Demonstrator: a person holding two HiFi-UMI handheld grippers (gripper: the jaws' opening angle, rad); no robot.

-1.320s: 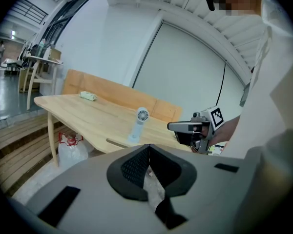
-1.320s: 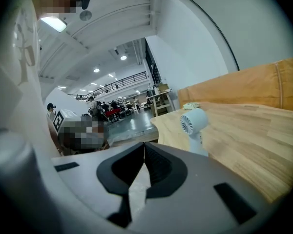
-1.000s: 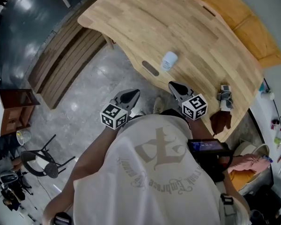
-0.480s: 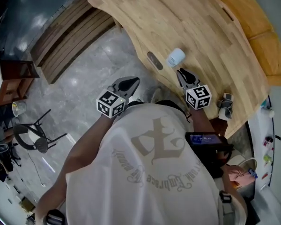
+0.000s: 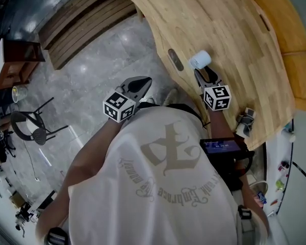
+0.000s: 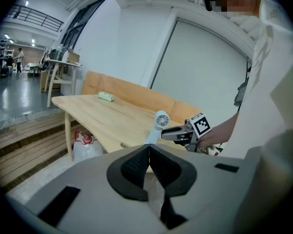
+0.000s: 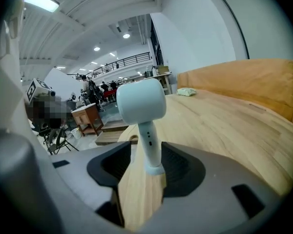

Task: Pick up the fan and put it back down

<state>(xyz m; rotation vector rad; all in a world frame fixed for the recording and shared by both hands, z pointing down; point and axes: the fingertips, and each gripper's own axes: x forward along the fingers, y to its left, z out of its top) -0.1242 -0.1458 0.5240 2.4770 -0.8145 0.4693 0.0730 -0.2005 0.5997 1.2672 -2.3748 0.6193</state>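
Now the right gripper (image 5: 203,74), fingers just spreading, is straddling the standing handheld fan (image 7: 141,106); bumping it is risking a topple. Left gripper (image 6: 149,152) fingers are pressing together.

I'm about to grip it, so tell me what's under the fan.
The fan stands upright on the wooden table. Only wood shows around its base; the spot beneath the base is hidden.

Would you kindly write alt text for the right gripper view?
A white handheld fan stands upright on a wooden table, its handle between the jaws of the right tool. The jaws have just been opening and do not press on it.
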